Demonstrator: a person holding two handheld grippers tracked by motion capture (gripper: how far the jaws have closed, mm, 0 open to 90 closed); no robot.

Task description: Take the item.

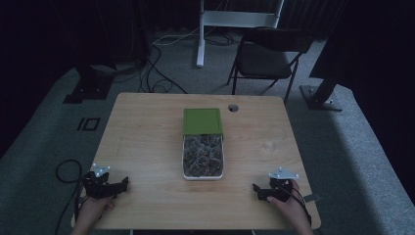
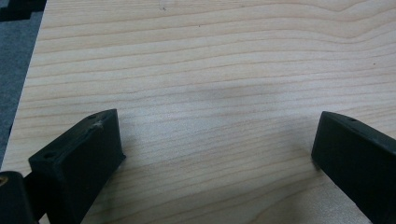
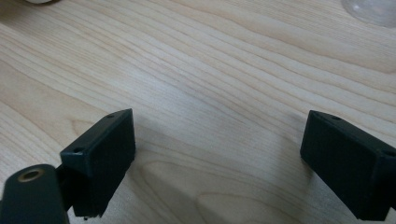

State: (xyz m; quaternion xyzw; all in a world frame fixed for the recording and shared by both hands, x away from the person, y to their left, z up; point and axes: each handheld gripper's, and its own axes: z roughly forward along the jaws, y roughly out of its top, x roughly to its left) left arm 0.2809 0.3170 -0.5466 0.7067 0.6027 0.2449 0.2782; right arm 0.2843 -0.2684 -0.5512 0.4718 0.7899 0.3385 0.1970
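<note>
The 2 grippers, left gripper (image 1: 122, 184) and right gripper (image 1: 256, 190), are resting wide open and empty at the table's (image 1: 147, 142) near corners, while the clear container (image 1: 202, 157) with its green lid (image 1: 202, 121) is lying mid-table between them, long axis running away, roughly equidistant.

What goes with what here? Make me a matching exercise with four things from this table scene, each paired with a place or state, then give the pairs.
Things:
1. green lid
2. clear container
3. left gripper
4. right gripper

Places or states:
A. near the table's front right corner, jaws open
B. at mid-table, full of dark pieces
C. over the container's far end
D. near the table's front left corner, jaws open

Pairs: 1-C, 2-B, 3-D, 4-A
</note>
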